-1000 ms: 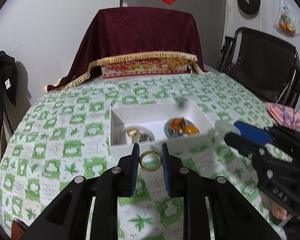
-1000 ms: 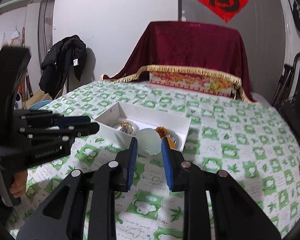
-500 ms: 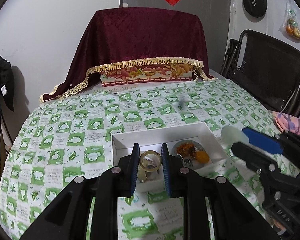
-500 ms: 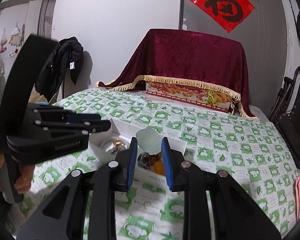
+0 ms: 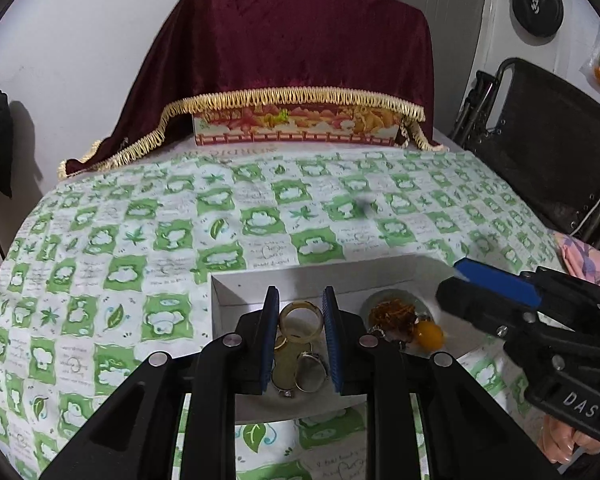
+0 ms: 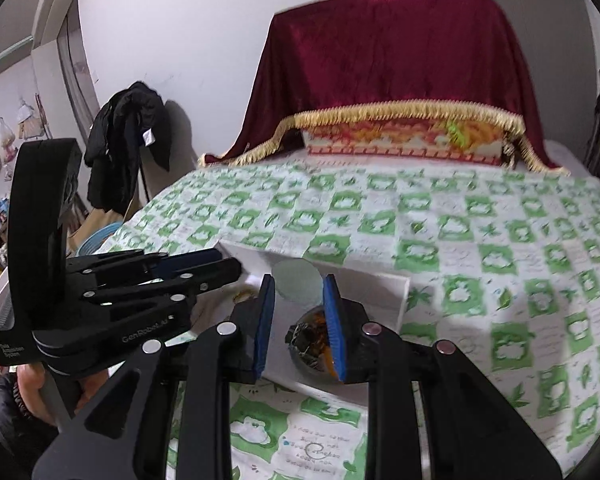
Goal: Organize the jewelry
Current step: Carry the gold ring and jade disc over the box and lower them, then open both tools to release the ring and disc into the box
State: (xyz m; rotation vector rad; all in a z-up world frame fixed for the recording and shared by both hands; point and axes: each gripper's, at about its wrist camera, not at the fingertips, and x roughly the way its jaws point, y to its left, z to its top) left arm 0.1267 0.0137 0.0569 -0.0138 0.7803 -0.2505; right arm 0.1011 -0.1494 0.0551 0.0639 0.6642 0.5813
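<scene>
Ring [image 5: 301, 319] pinched in left tool [image 5: 301, 320].

A pale amber ring [image 5: 301, 319] is held upright above the white box [image 5: 236, 286]. In the box lie more rings [image 5: 300, 372] on the left and orange beads [image 5: 404, 318] on the right. A pale green disc [image 6: 297, 280] is held over the beads.

A lived-in home room is showing: a green-patterned cloth [image 5: 148, 240] is covering the desk, a maroon fringed drape [image 5: 300, 40] is hanging over a box, a jacket [image 6: 124, 140] is hanging by the wall, and a folding chair [image 5: 548, 140] is standing alongside.
</scene>
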